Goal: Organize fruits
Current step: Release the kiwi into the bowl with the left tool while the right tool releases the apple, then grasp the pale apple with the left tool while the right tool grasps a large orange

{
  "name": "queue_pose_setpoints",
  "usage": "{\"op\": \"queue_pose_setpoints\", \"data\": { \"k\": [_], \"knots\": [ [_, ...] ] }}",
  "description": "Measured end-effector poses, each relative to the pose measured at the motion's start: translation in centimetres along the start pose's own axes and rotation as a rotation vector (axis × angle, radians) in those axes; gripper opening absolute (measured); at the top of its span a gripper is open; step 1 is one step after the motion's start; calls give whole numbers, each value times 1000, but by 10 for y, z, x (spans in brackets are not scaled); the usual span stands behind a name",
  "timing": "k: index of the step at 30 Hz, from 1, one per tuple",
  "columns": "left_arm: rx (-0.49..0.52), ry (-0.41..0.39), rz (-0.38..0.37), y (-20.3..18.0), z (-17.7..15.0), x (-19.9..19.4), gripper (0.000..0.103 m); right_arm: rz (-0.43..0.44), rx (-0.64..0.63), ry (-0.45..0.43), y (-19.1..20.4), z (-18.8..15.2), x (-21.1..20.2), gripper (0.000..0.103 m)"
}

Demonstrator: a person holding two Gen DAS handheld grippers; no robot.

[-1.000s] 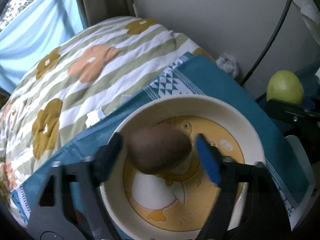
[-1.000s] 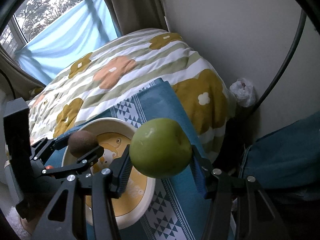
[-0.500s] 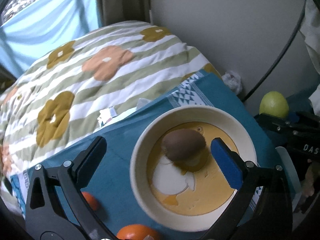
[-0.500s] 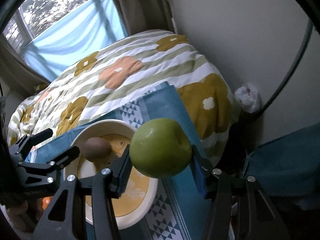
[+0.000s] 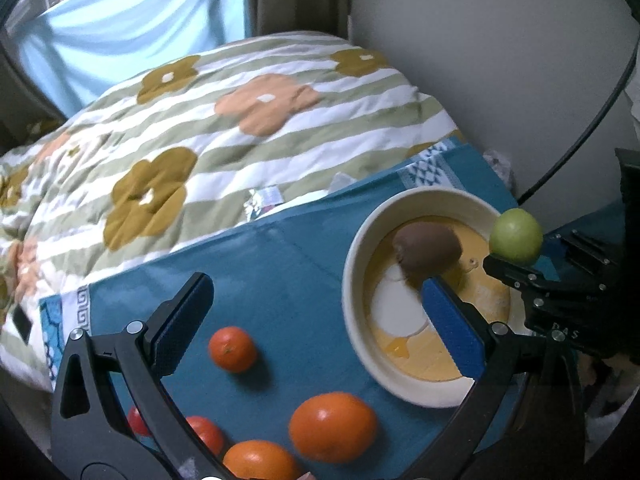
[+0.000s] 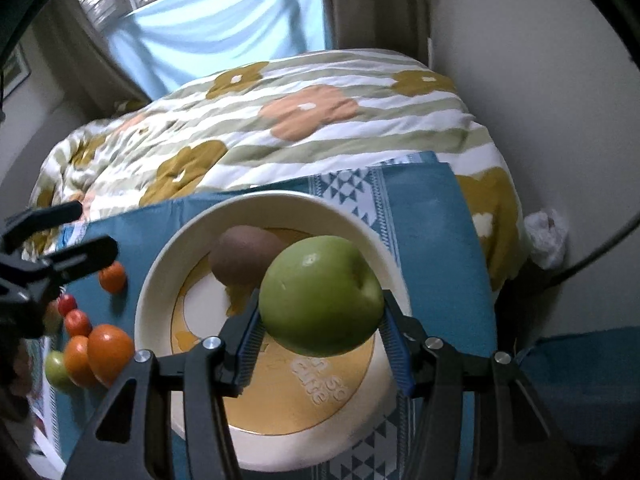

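Since a second ago the left gripper (image 5: pixel 316 312) has let the kiwi (image 5: pixel 426 250) drop into the bowl (image 5: pixel 356 264) and swung left, jaws wide and empty, over the oranges (image 5: pixel 332 426). The right gripper (image 6: pixel 322 344) clamps the green apple (image 6: pixel 322 294) above the bowl, likely for release.

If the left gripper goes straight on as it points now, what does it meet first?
Probably the small orange mandarin on the blue cloth, between the open left gripper fingers; depth is unclear.

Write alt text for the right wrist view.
The right gripper holds a green apple over a cream bowl containing a kiwi. Oranges lie on the blue cloth at left.
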State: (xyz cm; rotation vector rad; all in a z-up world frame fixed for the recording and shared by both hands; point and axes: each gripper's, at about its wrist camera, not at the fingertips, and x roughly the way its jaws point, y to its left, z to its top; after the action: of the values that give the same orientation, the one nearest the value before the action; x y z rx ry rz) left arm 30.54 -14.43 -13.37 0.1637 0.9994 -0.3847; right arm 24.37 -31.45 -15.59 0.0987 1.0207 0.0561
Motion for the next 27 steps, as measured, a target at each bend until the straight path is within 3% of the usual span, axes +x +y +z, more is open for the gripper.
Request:
{"op": "queue_pose_setpoints", "data": {
  "k": [8, 10, 11, 12, 14, 27],
  "knots": [
    [-43, 6, 7, 11, -12, -5, 103, -57, -53, -31, 1, 2, 7, 51],
    [-52, 7, 7, 12, -13, -5, 103, -59, -55, -50, -1, 2, 6, 56],
    [-57, 8, 7, 12, -14, -5, 103, -62, -59, -59, -1, 3, 4, 70],
    [-62, 9, 8, 12, -14, -5, 103, -59, -66, -74, -1, 3, 2, 91],
    [-72, 9, 10, 13, -17, -6, 103, -51, -73, -88, 0, 4, -1, 103],
    [-136, -53, 42, 16, -30, -49, 103, -45, -77, -110, 0, 0, -43, 103]
  ]
}}
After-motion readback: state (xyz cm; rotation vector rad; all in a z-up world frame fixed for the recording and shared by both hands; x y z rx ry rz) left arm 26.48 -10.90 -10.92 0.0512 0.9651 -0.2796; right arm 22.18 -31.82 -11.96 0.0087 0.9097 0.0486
